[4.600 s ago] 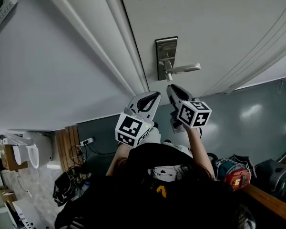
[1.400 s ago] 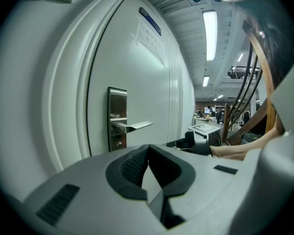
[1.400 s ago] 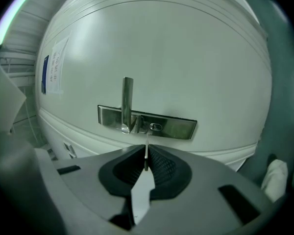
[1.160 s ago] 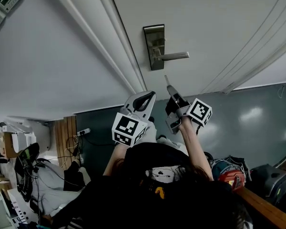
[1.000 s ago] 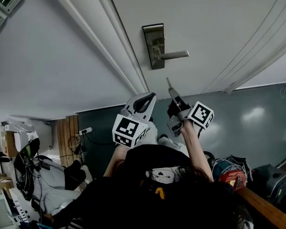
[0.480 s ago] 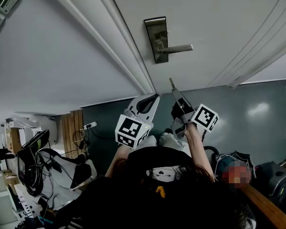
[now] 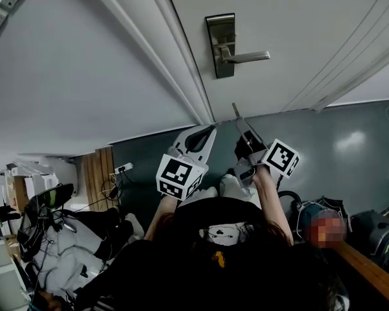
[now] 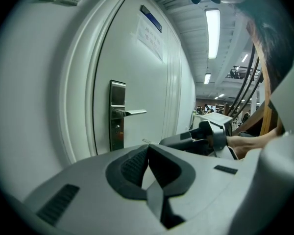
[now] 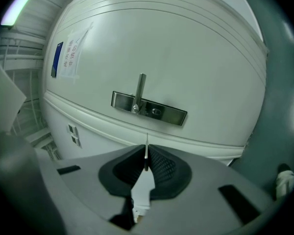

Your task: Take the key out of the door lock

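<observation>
The steel lock plate (image 7: 221, 44) with its lever handle (image 7: 246, 57) sits on the white door (image 7: 298, 18). Its keyhole (image 9: 157, 112) shows bare in the right gripper view. My right gripper (image 7: 241, 123) hangs below the plate, clear of the door, shut on a thin metal key (image 9: 146, 151). The key's blade (image 7: 235, 111) sticks out past the tips toward the plate (image 9: 149, 108). My left gripper (image 7: 211, 129) is beside it on the left, shut, with nothing between its pads (image 8: 148, 148). The left gripper view also catches the plate (image 8: 117, 114) and the right gripper (image 8: 196, 138).
The white door frame (image 7: 175, 63) runs left of the lock, with grey wall beyond. A paper notice (image 8: 149, 33) is stuck on the door. On the grey floor lie a power strip with cables (image 7: 120, 170), a wooden board (image 7: 369, 271) and dark bags (image 7: 376, 229).
Earlier the right gripper's tips were at the lock plate. Now it is drawn back from the door with the key in its jaws, and the plate sits higher in the head view.
</observation>
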A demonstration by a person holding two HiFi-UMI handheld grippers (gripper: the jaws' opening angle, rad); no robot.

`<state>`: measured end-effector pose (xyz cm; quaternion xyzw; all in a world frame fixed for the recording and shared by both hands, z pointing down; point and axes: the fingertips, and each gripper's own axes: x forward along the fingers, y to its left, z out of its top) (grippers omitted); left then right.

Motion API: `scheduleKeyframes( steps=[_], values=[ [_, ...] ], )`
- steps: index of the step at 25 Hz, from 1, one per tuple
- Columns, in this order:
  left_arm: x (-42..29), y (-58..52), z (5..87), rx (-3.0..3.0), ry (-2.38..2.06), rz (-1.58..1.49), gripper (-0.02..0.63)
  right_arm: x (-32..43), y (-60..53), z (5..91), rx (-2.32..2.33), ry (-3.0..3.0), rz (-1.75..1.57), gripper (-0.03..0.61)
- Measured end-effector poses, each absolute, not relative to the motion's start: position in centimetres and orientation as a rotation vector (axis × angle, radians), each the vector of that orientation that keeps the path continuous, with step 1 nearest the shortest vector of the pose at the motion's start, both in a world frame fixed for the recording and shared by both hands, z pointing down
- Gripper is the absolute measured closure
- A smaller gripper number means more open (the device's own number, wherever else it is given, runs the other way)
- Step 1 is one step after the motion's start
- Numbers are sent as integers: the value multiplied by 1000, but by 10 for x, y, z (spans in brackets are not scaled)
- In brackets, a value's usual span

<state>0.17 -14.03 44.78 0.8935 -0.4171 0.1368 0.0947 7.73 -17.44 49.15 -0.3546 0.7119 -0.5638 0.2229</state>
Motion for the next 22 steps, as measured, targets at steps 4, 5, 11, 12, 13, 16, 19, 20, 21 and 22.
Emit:
scheduleKeyframes(
  steps=[4,5,11,12,13,16,19,20,21,22],
  values=[
    [-13,-128,446,2665,-1216,380,606,68,-159,488,-1013,1968,-1533,557],
    [-16,-125,446,2668,-1210,374,606,66,-155,487,-1019,1970,-1526,557],
    [-25,-94,447,2708,-1148,356,606,54,-115,485,-1058,1955,-1498,557],
    [-25,-86,448,2718,-1133,353,606,54,-107,485,-1067,1950,-1491,557],
    [-25,-79,448,2727,-1120,349,606,53,-99,486,-1075,1946,-1484,557],
    [-26,-68,451,2741,-1089,346,606,51,-86,487,-1096,1941,-1466,557],
    [-31,-62,450,2744,-1063,345,606,47,-77,486,-1113,1926,-1463,557],
    [-31,-61,450,2746,-1054,346,606,46,-75,486,-1119,1918,-1467,557],
    [-31,-59,450,2748,-1046,348,606,45,-72,486,-1124,1914,-1468,557],
    [-31,-57,451,2750,-1039,348,606,44,-69,487,-1127,1915,-1466,557]
  ],
)
